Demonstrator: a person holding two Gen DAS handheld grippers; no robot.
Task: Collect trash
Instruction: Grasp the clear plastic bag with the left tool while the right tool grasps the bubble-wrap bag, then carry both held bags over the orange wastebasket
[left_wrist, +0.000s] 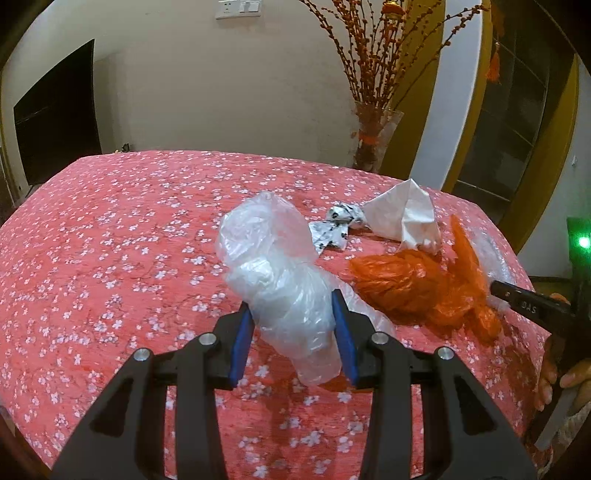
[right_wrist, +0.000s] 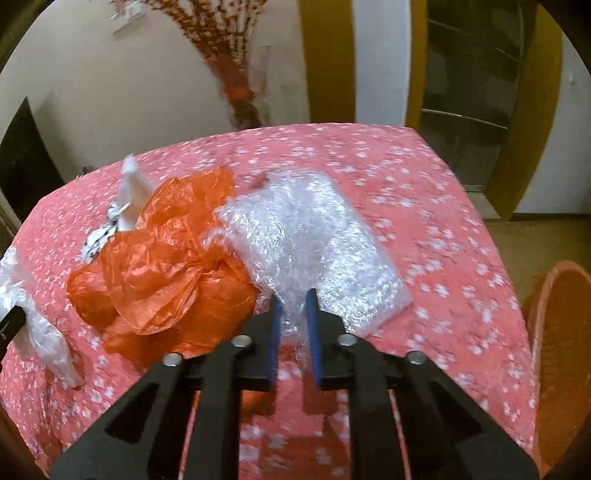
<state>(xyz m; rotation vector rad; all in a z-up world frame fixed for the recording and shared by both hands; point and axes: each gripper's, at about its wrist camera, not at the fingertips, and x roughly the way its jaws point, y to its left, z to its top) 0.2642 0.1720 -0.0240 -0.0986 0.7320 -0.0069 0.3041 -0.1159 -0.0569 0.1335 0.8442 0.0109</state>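
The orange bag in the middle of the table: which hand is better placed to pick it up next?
Neither is free. The left tool grips the clear bag; the right tool pinches the bubble wrap. Still, right: the orange bag lies just beside it, touching the wrap.

Branch vase (left_wrist: 373, 140), dark television (left_wrist: 55, 114)

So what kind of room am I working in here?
Most likely a home living or dining room: a table under a pink floral cloth, a vase of dried branches by the wall, and a dark TV screen.
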